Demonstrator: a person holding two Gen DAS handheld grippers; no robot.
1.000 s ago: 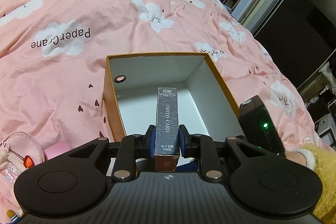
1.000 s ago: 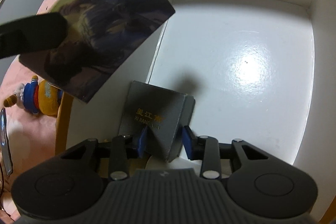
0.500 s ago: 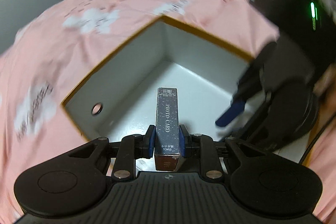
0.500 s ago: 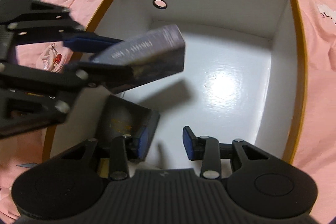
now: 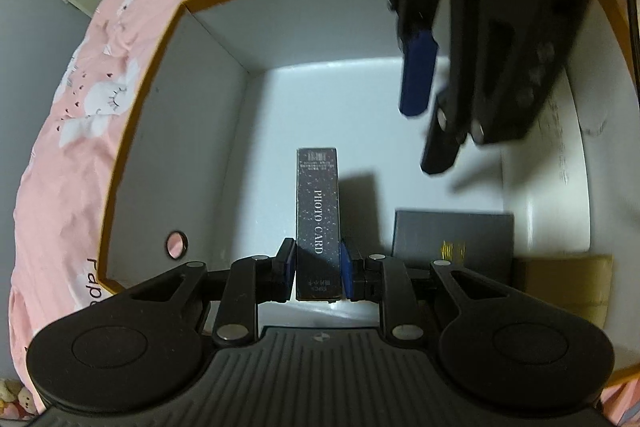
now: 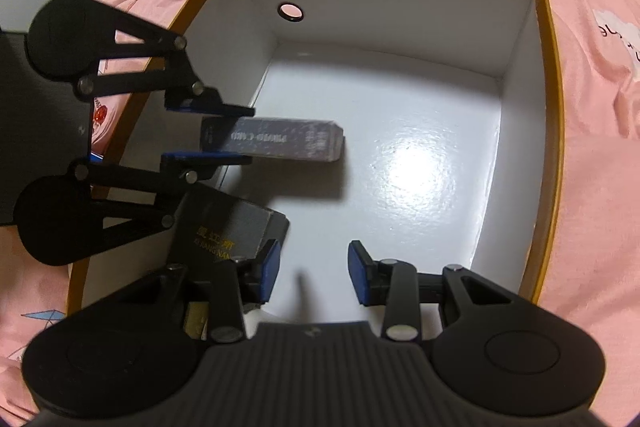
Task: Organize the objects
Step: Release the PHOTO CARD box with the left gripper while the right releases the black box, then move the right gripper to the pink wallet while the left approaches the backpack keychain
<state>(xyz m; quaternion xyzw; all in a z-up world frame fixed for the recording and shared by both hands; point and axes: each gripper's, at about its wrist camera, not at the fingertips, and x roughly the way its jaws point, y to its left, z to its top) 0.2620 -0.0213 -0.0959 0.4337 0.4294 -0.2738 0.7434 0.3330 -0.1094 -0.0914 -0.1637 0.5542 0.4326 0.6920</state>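
My left gripper (image 5: 318,269) is shut on a dark "PHOTO CARD" box (image 5: 318,215) and holds it inside the open white storage box (image 5: 208,131) with the orange rim. It also shows in the right wrist view (image 6: 280,143), above the box floor. My right gripper (image 6: 312,273) is open and empty inside the storage box (image 6: 524,75); it shows in the left wrist view (image 5: 430,115). A dark grey box with gold lettering (image 6: 228,233) lies in the near left corner, beside my right gripper's left finger; it also shows in the left wrist view (image 5: 452,237).
The storage box sits on a pink cloud-print duvet (image 6: 600,39). A brown cardboard item (image 5: 560,283) lies next to the grey box. A round hole (image 6: 291,11) is in one wall. A small toy with a red part (image 6: 100,113) lies outside the left rim.
My right gripper let go of the grey box, opened and pulled back. My left gripper swung over the storage box and lowered the photo card box into it.
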